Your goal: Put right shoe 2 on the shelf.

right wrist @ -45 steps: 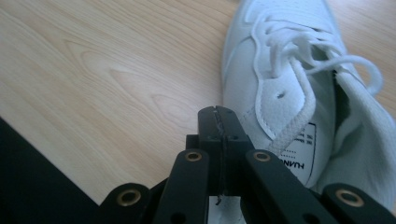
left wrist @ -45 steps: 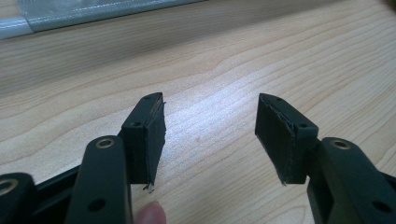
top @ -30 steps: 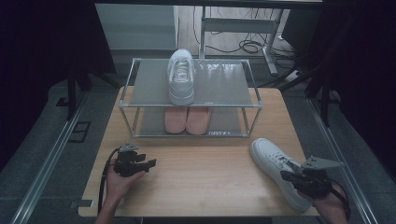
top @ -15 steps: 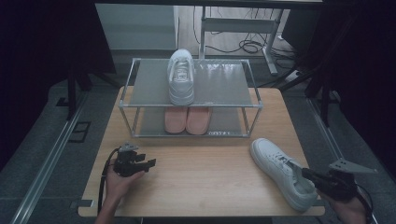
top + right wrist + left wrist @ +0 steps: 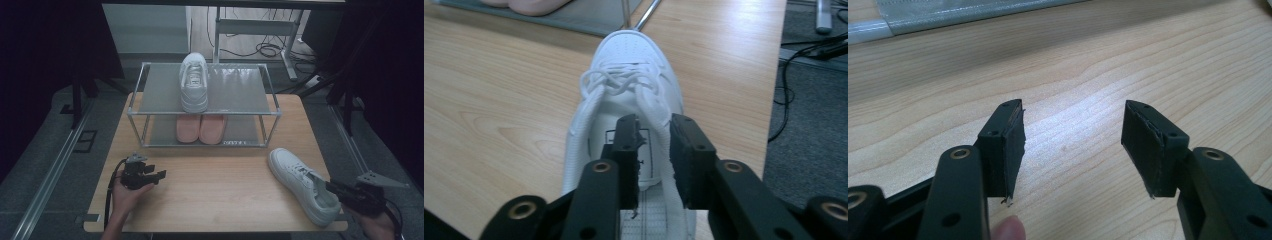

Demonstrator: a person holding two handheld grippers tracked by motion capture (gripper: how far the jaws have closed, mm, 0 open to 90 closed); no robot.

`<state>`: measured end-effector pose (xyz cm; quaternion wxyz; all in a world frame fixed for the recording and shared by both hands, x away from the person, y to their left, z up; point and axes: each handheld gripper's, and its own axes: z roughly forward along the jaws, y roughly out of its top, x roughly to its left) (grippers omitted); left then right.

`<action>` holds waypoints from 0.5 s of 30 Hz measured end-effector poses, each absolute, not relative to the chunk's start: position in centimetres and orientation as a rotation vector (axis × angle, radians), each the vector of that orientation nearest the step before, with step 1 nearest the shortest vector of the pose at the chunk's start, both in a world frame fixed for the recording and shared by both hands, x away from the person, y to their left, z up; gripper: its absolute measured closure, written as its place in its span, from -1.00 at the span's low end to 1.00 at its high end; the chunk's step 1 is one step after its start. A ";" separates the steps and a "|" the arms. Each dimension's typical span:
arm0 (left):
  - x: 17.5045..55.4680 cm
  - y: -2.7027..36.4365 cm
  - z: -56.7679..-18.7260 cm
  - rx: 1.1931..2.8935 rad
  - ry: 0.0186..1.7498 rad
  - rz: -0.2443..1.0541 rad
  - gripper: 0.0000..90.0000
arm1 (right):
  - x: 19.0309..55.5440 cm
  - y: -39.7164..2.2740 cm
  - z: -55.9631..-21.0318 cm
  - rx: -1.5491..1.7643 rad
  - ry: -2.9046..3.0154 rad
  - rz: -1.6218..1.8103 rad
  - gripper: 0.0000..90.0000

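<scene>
A white sneaker (image 5: 300, 182) lies on the wooden table (image 5: 220, 190) at the front right, toe toward the rack. My right gripper (image 5: 332, 186) is at its heel. In the right gripper view the right gripper (image 5: 654, 125) hovers over the sneaker (image 5: 629, 65) opening. Its jaws have just been opening and stand a little apart, with the shoe's collar edge in the gap and no pad pressing on it. My left gripper (image 5: 160, 175) rests on the table at the front left; the left gripper (image 5: 1073, 115) is open over bare wood.
A metal two-shelf rack (image 5: 240, 90) stands at the back of the table. A second white sneaker (image 5: 193, 82) sits on its top shelf and a pink pair (image 5: 200, 127) on the lower one. The table's right edge is close beside the right hand.
My right gripper has drawn back to the right, from over the sneaker's rear to just at its heel. The sneaker and the left gripper have stayed put.
</scene>
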<state>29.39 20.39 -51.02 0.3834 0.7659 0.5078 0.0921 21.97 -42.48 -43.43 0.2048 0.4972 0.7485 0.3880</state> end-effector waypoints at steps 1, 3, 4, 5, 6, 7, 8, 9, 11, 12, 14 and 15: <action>29.4 20.3 -51.1 1.953 1.295 0.234 -0.05 | 22.0 -42.5 -43.5 1.387 2.086 1.081 0.54; 29.5 20.1 -51.1 1.956 1.288 0.226 -0.05 | 22.0 -42.5 -43.6 1.391 2.082 1.073 0.47; 29.5 20.0 -51.1 1.960 1.284 0.227 -0.05 | 22.1 -42.6 -43.7 1.393 2.081 1.066 0.45; 29.5 20.0 -51.1 1.962 1.279 0.223 -0.05 | 22.1 -42.6 -43.8 1.396 2.085 1.063 0.42; 29.5 19.9 -51.1 1.964 1.278 0.223 -0.05 | 22.1 -42.6 -43.9 1.401 2.090 1.061 0.39; 29.5 19.9 -51.1 1.964 1.277 0.223 -0.05 | 22.1 -42.6 -44.1 1.403 2.097 1.056 0.37; 29.5 19.9 -51.2 1.965 1.277 0.221 -0.05 | 22.1 -42.6 -44.3 1.408 2.101 1.050 0.34; 29.5 19.9 -51.2 1.967 1.279 0.221 -0.05 | 22.2 -42.5 -44.5 1.412 2.108 1.044 0.31; 29.6 19.8 -51.2 1.968 1.276 0.216 -0.05 | 22.5 -42.4 -45.0 1.418 2.124 1.031 0.27; 29.6 19.8 -51.3 1.969 1.276 0.218 -0.05 | 22.6 -42.3 -45.1 1.419 2.129 1.026 0.27; 29.6 19.8 -51.3 1.972 1.276 0.221 -0.05 | 23.0 -42.2 -45.4 1.421 2.135 1.014 0.24; 29.6 19.7 -51.3 1.974 1.276 0.219 -0.05 | 23.1 -42.1 -45.5 1.419 2.136 1.004 0.23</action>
